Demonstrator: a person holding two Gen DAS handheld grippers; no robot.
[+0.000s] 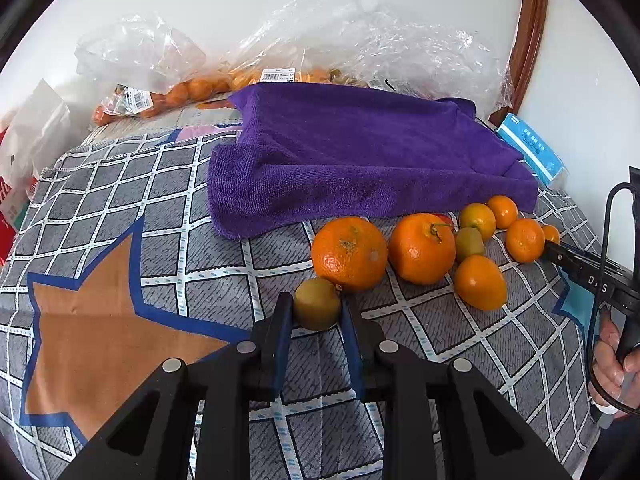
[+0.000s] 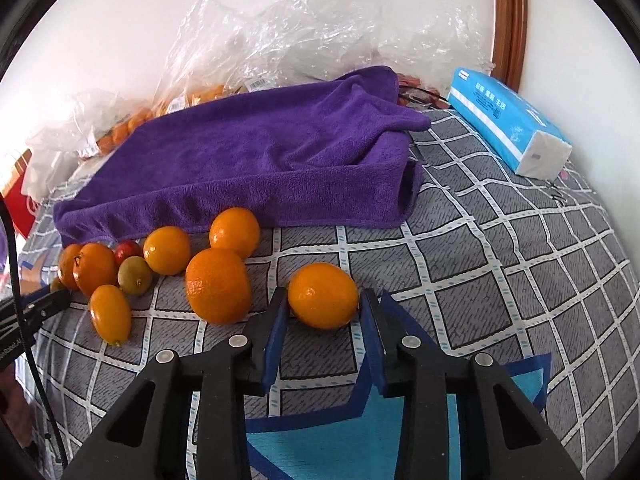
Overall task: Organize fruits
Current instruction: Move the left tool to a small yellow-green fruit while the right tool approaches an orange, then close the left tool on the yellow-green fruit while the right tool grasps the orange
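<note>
Both grippers point forward and downward over the checked cloth. The left gripper has its jaws clamped on a small greenish fruit, which sits on the cloth touching a large orange at its 12 o'clock. The right gripper has its blue-padded jaws around a small orange; the pads sit at its sides at 9 and 3 o'clock, pressing on it as far as the view shows. In the left wrist view a hand grips the right tool's handle at 3 o'clock, and the letters "DAS" show on its body (the rest is hidden). The remaining fruits cluster along the near edge of a purple towel. A blue tissue pack at 1 o'clock carries print too small to read, and barcode stickers mark the plastic bags of oranges behind
</note>
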